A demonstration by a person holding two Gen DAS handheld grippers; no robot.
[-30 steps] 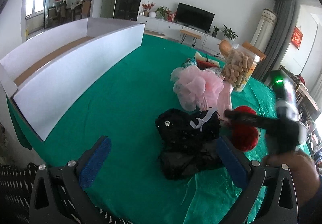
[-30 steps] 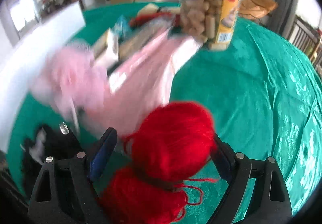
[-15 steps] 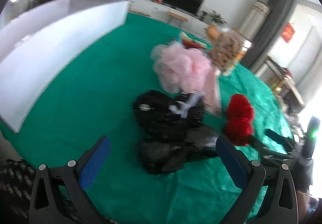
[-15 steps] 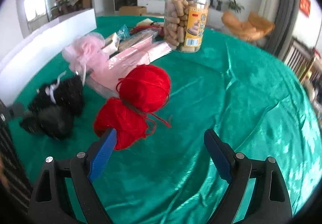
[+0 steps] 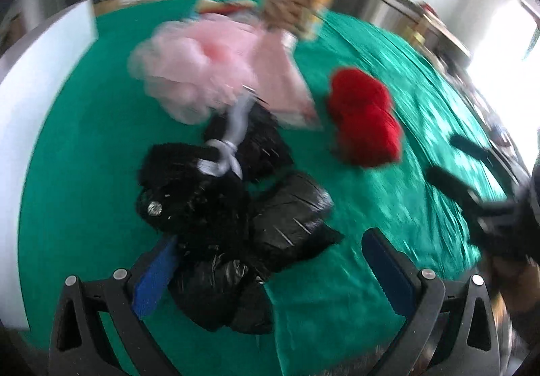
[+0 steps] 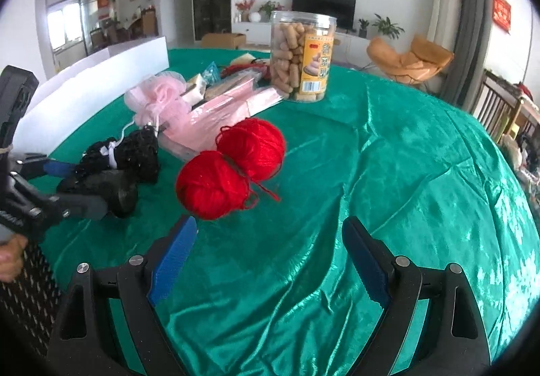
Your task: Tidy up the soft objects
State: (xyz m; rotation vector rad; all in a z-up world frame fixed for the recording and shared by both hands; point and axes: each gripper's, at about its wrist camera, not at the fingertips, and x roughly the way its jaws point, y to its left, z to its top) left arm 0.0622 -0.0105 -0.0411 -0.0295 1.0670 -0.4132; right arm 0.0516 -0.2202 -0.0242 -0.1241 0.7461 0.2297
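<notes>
Reach-to-grasp step. Left gripper, jaws spread wide, straddles the black plastic bundle at the frame's 6 o'clock. Right gripper gapes empty; red yarn balls just ahead at 12. Next: left closes on bundle, judged.

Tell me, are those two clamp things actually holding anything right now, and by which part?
Nothing is held. The right gripper is open over bare cloth, short of the red yarn. The left gripper is open, its fingers either side of the black bundle, not closed on it.
</notes>
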